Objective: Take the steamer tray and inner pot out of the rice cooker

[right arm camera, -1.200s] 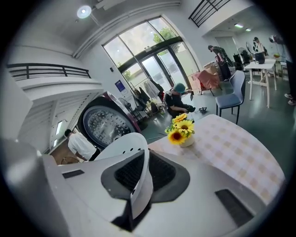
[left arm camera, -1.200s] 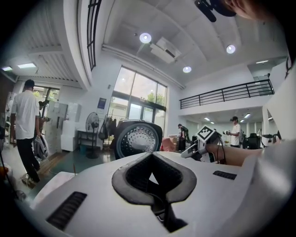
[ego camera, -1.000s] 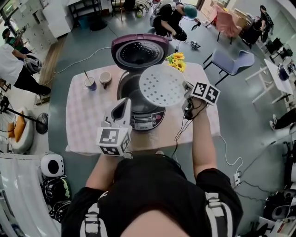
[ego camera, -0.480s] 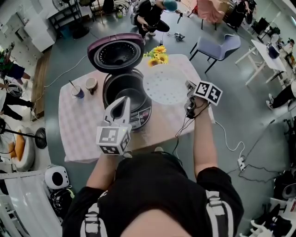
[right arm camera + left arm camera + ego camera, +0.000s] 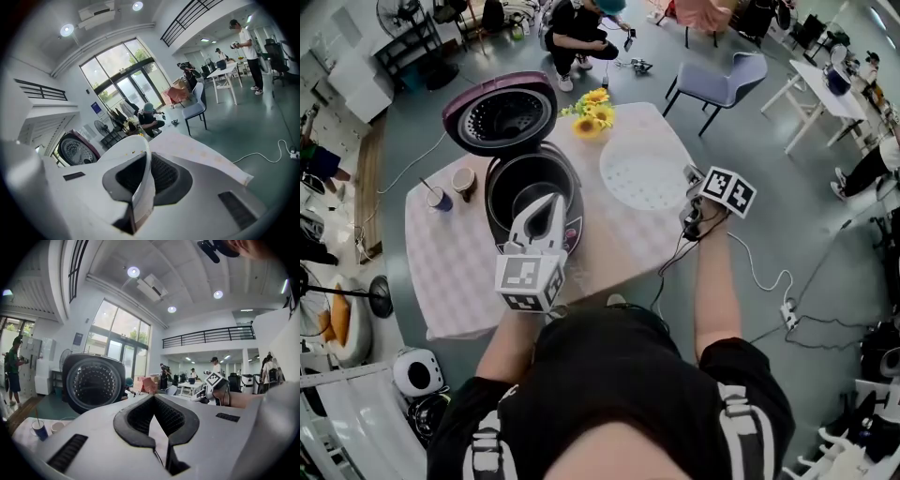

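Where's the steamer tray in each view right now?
Head view: tray right of centre, its edge in the right tongs.
Left gripper view: cannot make it out.
Right gripper view: centre, edge-on, clamped in the tongs.
Shared landmark: open lid, upper left in head view, left in both gripper views.

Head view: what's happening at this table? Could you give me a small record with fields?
rice cooker: on the table, lid open
inner pot: inside the cooker
steamer tray: out, over the table right of the cooker
right gripper: shut on the tray's rim
left gripper: shut, empty, above the cooker's front
also on table: brown cup, blue cup, yellow flowers
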A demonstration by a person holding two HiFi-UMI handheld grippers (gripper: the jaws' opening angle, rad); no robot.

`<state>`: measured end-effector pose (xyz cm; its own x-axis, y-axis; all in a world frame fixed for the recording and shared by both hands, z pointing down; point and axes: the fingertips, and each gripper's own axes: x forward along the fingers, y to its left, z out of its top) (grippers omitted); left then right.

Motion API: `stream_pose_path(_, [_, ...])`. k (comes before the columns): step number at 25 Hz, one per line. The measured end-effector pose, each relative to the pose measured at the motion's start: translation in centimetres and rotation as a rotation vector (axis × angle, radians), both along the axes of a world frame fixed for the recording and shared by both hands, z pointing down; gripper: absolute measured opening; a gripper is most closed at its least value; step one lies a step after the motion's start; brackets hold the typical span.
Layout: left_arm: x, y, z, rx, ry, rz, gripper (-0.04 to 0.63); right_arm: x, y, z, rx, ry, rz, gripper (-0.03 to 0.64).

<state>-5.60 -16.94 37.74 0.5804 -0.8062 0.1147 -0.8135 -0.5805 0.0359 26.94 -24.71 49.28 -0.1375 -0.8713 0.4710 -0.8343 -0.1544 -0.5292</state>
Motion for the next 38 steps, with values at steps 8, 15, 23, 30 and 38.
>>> stream_pose_path(8, [3.5, -0.1, 0.4, -0.007, -0.002, 0.030, 0.003, 3.9, 1.0, 1.6, 0.019, -0.013, 0.033, 0.032])
stream_pose_path(15, [4.7, -0.3, 0.8, -0.012, -0.014, 0.017, 0.002, 6.7, 1.1, 4.1, 0.020, -0.007, 0.082, 0.034])
stream_pose_path(23, [4.9, -0.9, 1.0, -0.012, -0.031, -0.012, 0.002, 9.3, 1.6, 8.7, -0.005, 0.005, 0.175, 0.034])
stream_pose_path(30, [5.2, -1.4, 1.4, -0.014, -0.040, -0.028, 0.002, 11.6, 3.0, 13.7, -0.030, -0.072, 0.313, 0.028])
stream_pose_path(38, [6.4, -1.9, 2.2, -0.024, -0.040, -0.042, 0.002, 13.4, 5.0, 19.3, -0.131, 0.001, 0.330, 0.031])
